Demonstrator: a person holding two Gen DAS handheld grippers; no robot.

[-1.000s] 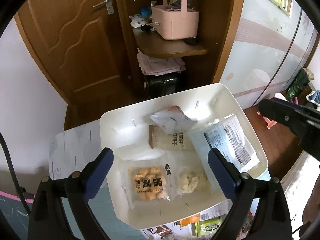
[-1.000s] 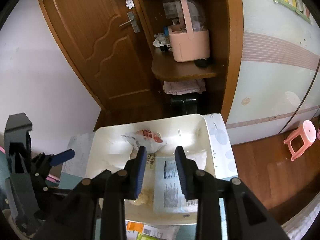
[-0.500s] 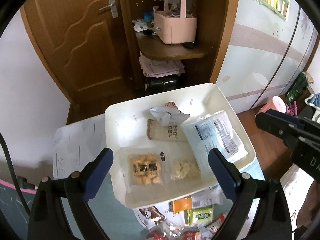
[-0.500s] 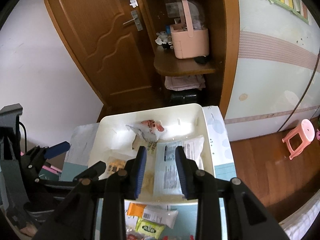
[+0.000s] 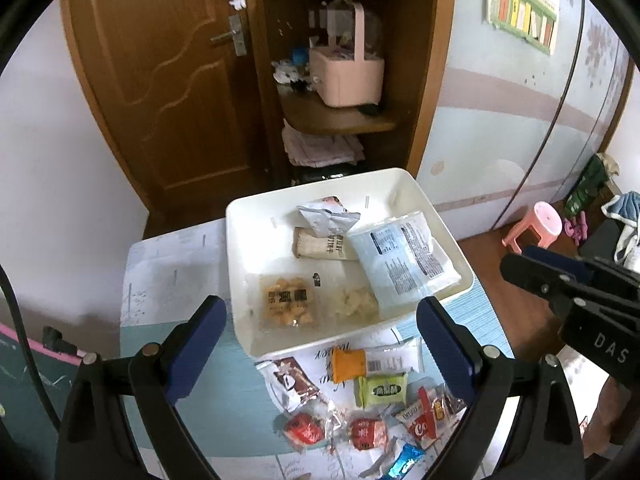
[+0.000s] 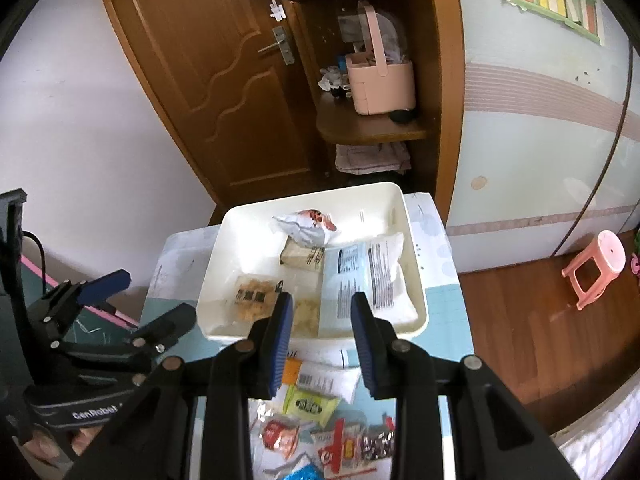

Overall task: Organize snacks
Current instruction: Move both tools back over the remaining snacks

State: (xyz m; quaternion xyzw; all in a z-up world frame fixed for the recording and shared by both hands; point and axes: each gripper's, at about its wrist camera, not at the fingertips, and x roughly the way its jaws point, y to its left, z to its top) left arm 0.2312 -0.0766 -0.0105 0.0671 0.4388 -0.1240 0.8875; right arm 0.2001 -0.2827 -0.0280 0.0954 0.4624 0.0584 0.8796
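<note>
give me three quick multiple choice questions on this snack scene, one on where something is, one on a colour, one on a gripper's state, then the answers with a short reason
1. Where does the large pale blue packet lie?
A. inside the white bin
B. on the wooden shelf
C. on the floor by the stool

2. What colour is the small stool on the floor?
A. green
B. pink
C. black

3. How does the left gripper stand?
A. shut on a packet
B. shut with nothing in it
C. open with nothing in it

Answers:
1. A, it rests against the right wall of the white bin.
2. B, seat and legs are pink.
3. C, its blue pads sit wide apart with nothing between them.
</note>
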